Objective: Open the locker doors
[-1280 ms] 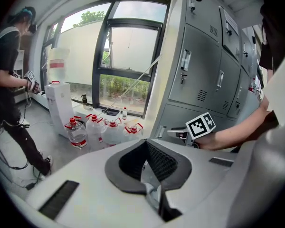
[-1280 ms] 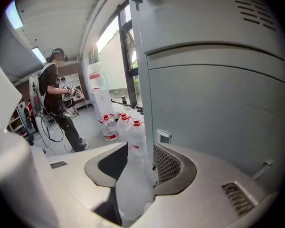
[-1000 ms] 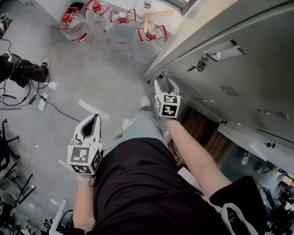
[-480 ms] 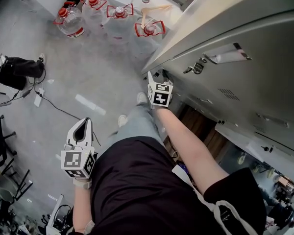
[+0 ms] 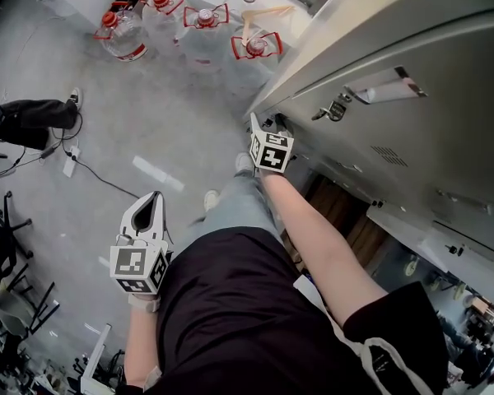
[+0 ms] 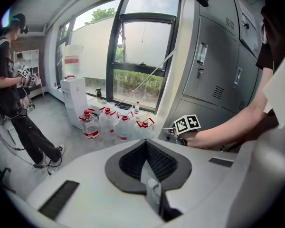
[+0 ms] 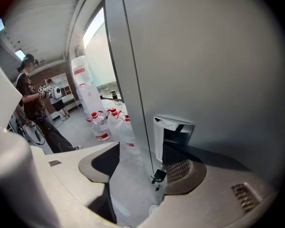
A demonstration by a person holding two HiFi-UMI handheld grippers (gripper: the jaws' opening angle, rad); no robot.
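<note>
In the head view the left gripper (image 5: 154,199) hangs beside the wearer's hip over the grey floor (image 5: 148,113), well apart from the lockers (image 5: 445,113), while the right gripper (image 5: 268,123) is stretched out at the near corner of the locker bank, its tips just beside the door edge there. A cluster of water jugs (image 5: 202,25) with red caps stands on the floor beyond that corner, and another person's leg (image 5: 34,112) shows at the left edge. In the left gripper view the left gripper (image 6: 147,143) has its jaws pressed together with nothing between them; past them are the same jugs (image 6: 115,126), a white water dispenser (image 6: 74,95), a big window (image 6: 142,46), the grey lockers (image 6: 213,65) and a person (image 6: 7,87) standing at the left. In the right gripper view the right gripper (image 7: 140,168) has jaws that have just been opening and stand wide; the edge of the grey locker door (image 7: 213,61) and a small dark latch piece (image 7: 157,176) lie between them ungripped, and the door's recessed handle (image 7: 173,133) sits just above the right-hand jaw.
</note>
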